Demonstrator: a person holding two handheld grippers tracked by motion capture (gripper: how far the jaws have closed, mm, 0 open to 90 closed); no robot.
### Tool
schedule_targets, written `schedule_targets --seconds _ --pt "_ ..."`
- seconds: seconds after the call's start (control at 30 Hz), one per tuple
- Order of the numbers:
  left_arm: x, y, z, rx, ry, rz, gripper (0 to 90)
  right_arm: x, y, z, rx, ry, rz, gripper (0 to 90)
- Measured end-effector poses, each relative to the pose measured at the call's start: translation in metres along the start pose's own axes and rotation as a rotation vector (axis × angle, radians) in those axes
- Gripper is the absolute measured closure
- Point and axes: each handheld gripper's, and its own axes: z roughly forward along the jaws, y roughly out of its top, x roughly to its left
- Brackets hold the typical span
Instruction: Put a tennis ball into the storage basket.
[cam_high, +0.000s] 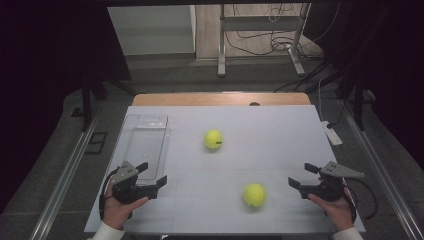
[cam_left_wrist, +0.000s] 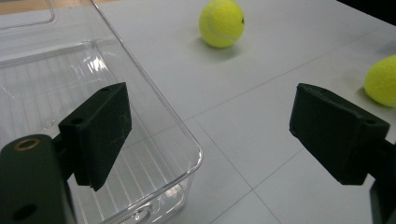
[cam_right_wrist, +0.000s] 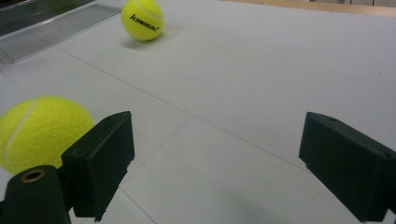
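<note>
Approach step: both tools, left tool (cam_high: 152, 175) and right tool (cam_high: 300, 176), gape empty. Right must reach the near ball (cam_high: 254, 194) at its 9 o'clock; clear bin (cam_high: 150, 131) awaits.

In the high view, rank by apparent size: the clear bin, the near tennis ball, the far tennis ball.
1. clear bin, plainly the largest.
2. near tennis ball and far tennis ball: near one looks slightly bigger, likely only closeness to the camera, so unranked.

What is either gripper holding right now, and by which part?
Nothing is held. The left gripper and right gripper both stand open and empty; both tennis balls lie free on the table.
</note>
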Motion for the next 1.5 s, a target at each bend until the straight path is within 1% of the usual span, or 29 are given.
schedule_targets --seconds 0.23,0.3,0.4,0.47,0.67,0.8,1.17,1.33,1.5 --pt "0.0006 0.0003 -0.0031 -0.011 0.014 -0.004 14.0 -0.0005 -0.0008 0.001 0.006 -0.002 0.005 10.9" --pt "0.0014 0.0 -0.0037 -0.013 0.018 -0.012 14.1 0.0001 -0.0014 0.0016 0.013 -0.003 0.003 11.0" --pt "0.0008 -0.0009 -0.0043 -0.016 0.017 -0.014 14.1 0.0013 -0.0011 0.0015 0.014 -0.001 -0.002 11.2" --pt "0.0002 -0.0006 -0.0051 -0.017 0.02 -0.006 14.1 0.0023 -0.0011 0.0017 0.012 0.001 -0.004 11.2" --pt "-0.0023 0.0007 -0.0058 -0.021 0.016 -0.01 14.1 0.0025 -0.0012 0.002 0.015 0.001 -0.003 11.5" --pt "-0.0027 0.0002 -0.0055 -0.016 0.017 -0.006 14.1 0.0029 -0.0011 0.0002 0.012 -0.003 -0.005 11.6" --pt "-0.0023 0.0013 -0.0048 0.001 0.012 -0.032 14.2 0.0037 -0.0012 0.0011 0.015 -0.005 -0.01 11.7" --pt "-0.0024 0.0046 -0.0036 0.004 0.005 -0.045 14.2 0.0034 -0.0019 0.0004 0.019 -0.01 -0.013 11.7" --pt "-0.0048 0.0086 -0.003 0.005 0.004 -0.042 14.4 0.0022 -0.0024 -0.0007 0.018 -0.015 -0.013 11.8"
